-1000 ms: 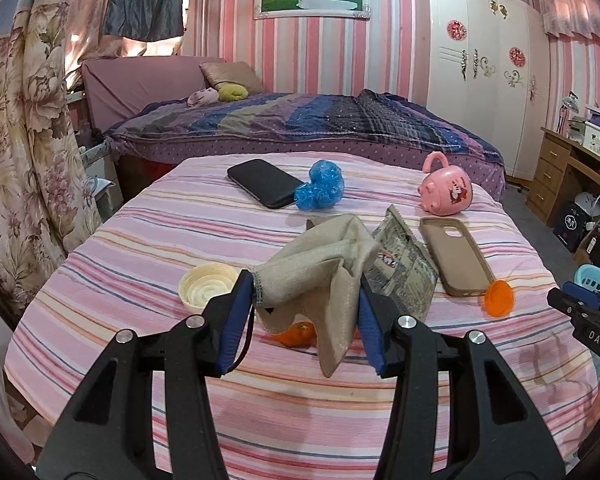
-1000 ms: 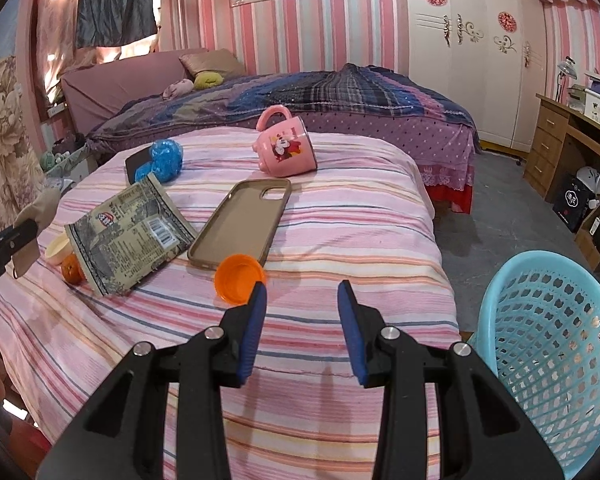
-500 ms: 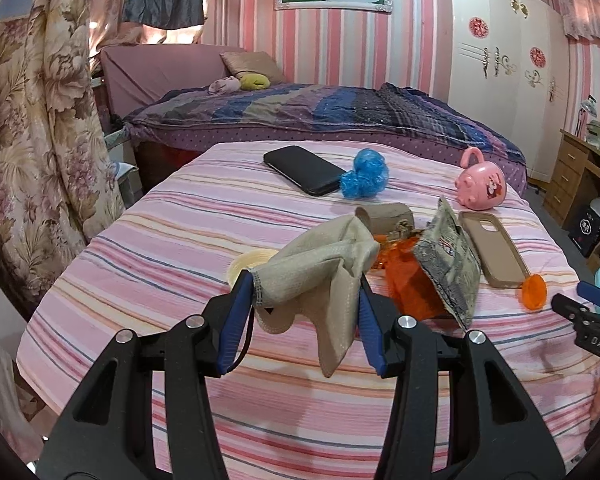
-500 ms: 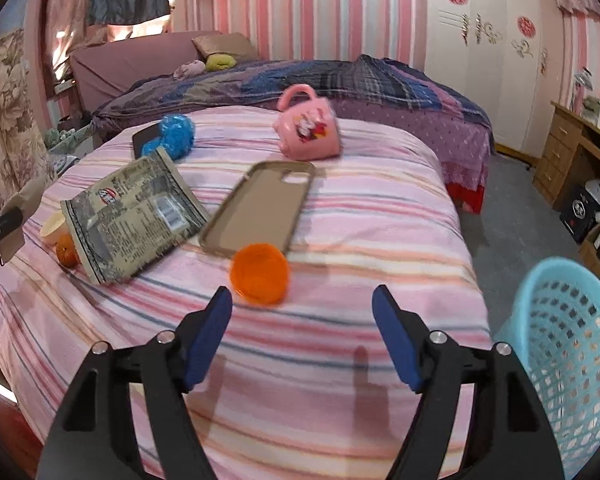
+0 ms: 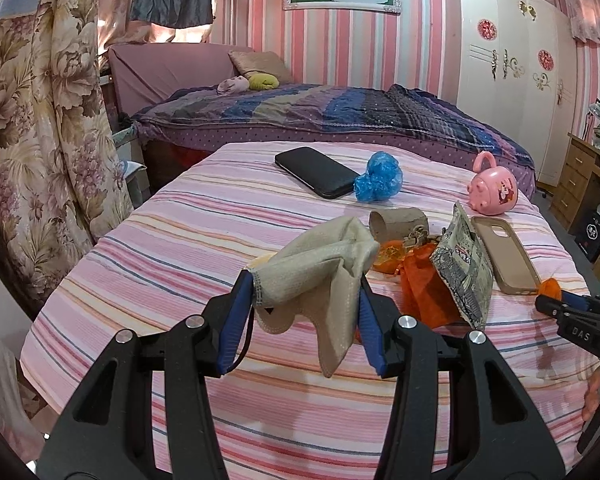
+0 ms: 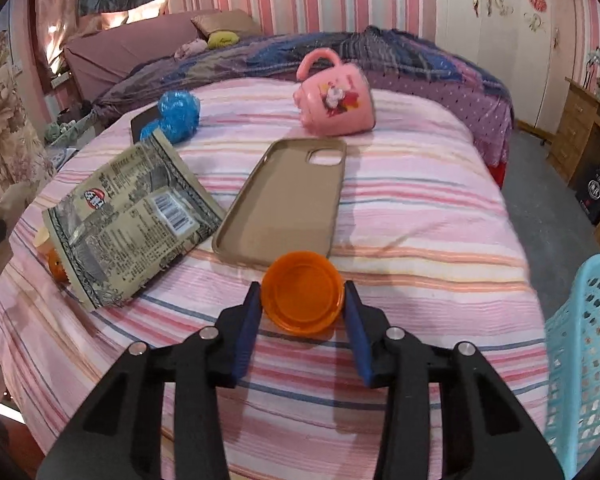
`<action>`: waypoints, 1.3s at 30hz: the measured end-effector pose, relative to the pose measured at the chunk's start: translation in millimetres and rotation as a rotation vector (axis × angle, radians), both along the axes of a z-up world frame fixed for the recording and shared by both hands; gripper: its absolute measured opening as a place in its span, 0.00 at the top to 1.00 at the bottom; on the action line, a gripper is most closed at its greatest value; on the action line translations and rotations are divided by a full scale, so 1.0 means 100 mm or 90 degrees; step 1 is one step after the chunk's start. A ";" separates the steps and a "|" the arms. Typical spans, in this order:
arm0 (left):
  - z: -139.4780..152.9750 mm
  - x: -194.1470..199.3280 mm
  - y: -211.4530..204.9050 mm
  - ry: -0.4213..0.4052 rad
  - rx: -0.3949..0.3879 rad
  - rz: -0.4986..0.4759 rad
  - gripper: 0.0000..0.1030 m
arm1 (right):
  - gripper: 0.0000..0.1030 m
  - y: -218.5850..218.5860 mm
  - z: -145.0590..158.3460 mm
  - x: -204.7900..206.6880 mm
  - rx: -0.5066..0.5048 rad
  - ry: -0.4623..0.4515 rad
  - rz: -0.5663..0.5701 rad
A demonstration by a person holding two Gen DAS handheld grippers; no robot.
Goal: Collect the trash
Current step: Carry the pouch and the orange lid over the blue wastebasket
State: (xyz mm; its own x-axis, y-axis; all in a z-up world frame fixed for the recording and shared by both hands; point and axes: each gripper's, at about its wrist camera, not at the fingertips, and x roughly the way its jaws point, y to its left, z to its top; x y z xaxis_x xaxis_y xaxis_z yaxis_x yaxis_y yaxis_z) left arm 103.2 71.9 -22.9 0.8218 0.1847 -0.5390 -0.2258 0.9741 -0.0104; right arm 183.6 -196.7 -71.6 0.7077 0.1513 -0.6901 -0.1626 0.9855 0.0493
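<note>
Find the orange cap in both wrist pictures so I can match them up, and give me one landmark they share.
Left wrist view: the orange cap shows at the far right edge, just past the near end of the tan phone case, partly hidden by the right gripper.
Right wrist view: it sits low in the centre, between that gripper's blue pads, just in front of the case.
Shared landmark: the pink mug lying on its side beyond the case.

You have one orange cap (image 6: 302,298), one snack wrapper (image 6: 134,216), one blue plastic wad (image 6: 179,114), one cardboard tube (image 5: 398,222), one beige cloth bag (image 5: 320,272) and one crumpled orange bag (image 5: 424,288). You also have one phone (image 5: 316,172), one phone case (image 6: 286,200), one pink mug (image 6: 336,100) and one blue basket (image 6: 584,360).
</note>
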 end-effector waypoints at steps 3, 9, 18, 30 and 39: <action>0.01 -0.01 -0.03 -0.003 -0.004 -0.002 0.53 | 0.61 -0.02 0.05 -0.10 -0.024 -0.025 0.000; 0.04 -0.03 -0.23 -0.013 -0.012 -0.016 0.53 | 0.60 -0.23 0.17 -0.33 -0.025 -0.058 -0.014; 0.07 -0.06 -0.69 -0.027 -0.004 -0.068 0.53 | 0.60 -0.77 0.29 -0.53 -0.020 -0.088 -0.065; 0.00 -0.01 -1.37 -0.016 -0.003 -0.136 0.53 | 0.60 -1.54 0.34 -0.73 -0.011 -0.101 -0.142; 0.00 0.00 -1.89 -0.017 0.010 -0.186 0.53 | 0.60 -1.98 0.36 -0.82 -0.017 -0.105 -0.186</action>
State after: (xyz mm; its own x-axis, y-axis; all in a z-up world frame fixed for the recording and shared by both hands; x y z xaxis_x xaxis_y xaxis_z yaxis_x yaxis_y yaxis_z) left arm 102.7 -117.2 -22.8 0.8555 -0.0535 -0.5150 0.0638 0.9980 0.0023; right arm 101.2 -394.4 -35.4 0.8209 -0.0910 -0.5638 0.1232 0.9922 0.0193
